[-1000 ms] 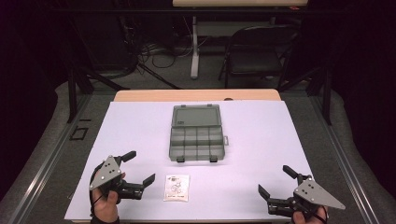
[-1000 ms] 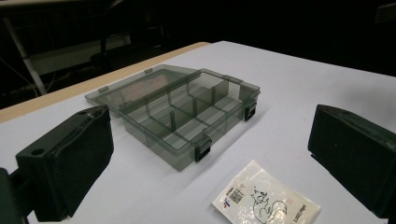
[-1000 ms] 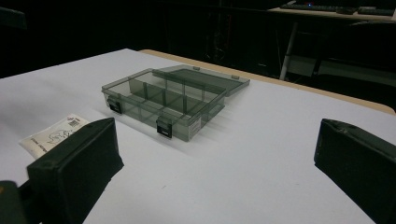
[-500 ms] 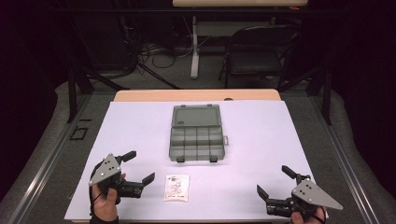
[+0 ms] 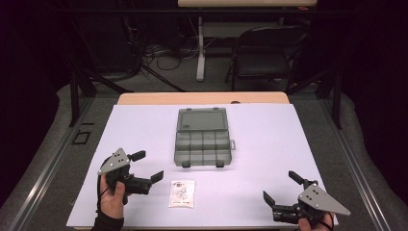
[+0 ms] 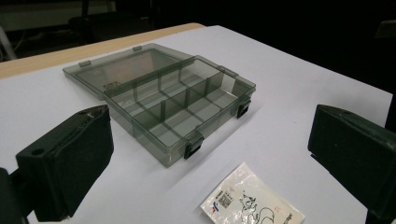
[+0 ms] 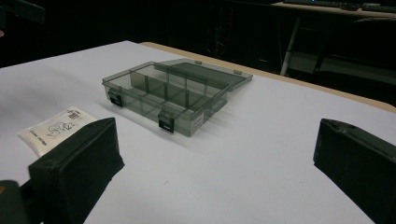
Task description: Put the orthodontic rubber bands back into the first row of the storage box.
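Between both released claws, left (image 5: 147,166) and right (image 5: 283,185), lie a packet (image 5: 183,193) and open organizer box (image 5: 202,139)

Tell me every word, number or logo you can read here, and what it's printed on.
No text can be read.
Small white packet: a square code, a red-and-blue logo and a line drawing, with print too small to read.
Open grey compartment box: a small mark on its lid, too blurred to read.
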The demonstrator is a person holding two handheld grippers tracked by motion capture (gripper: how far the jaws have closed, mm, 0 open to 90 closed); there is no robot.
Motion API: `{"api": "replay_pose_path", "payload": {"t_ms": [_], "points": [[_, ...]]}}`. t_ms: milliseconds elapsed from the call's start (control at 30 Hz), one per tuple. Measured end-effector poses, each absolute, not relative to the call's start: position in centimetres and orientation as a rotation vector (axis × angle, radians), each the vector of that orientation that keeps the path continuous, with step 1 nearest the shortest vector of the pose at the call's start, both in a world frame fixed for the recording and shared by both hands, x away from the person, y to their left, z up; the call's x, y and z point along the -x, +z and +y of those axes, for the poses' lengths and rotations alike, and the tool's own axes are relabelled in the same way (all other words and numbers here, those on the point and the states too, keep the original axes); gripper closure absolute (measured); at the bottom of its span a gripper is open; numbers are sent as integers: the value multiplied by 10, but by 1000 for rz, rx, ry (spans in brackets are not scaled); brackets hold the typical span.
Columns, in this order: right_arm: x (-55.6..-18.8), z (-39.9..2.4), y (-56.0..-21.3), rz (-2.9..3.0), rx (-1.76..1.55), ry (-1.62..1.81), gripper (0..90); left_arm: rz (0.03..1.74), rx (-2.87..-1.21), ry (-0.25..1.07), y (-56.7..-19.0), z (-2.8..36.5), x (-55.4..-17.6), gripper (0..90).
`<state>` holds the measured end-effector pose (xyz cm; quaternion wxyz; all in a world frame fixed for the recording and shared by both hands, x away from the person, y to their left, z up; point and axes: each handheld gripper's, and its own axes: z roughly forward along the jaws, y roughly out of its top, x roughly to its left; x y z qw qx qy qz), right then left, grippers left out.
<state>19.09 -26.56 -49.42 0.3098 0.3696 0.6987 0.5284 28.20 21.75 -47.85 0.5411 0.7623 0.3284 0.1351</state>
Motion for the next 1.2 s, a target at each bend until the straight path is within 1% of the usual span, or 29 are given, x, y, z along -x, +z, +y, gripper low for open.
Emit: {"api": "replay_pose_path", "payload": {"t_ms": [300,667,900,1200], "points": [[-192,-264,-495,1851,-969,1402,0,804,-1844,259,-474,211,-299,3],[-192,-264,-496,1868,-975,1397,5,846,-1899,271,-473,197,-319,3],[-194,-263,-497,1870,-973,1396,7,831,-1982,228,-479,188,-326,4],[-194,-262,-498,1877,-980,1394,7,826,-2078,225,-488,179,-325,49]]}}
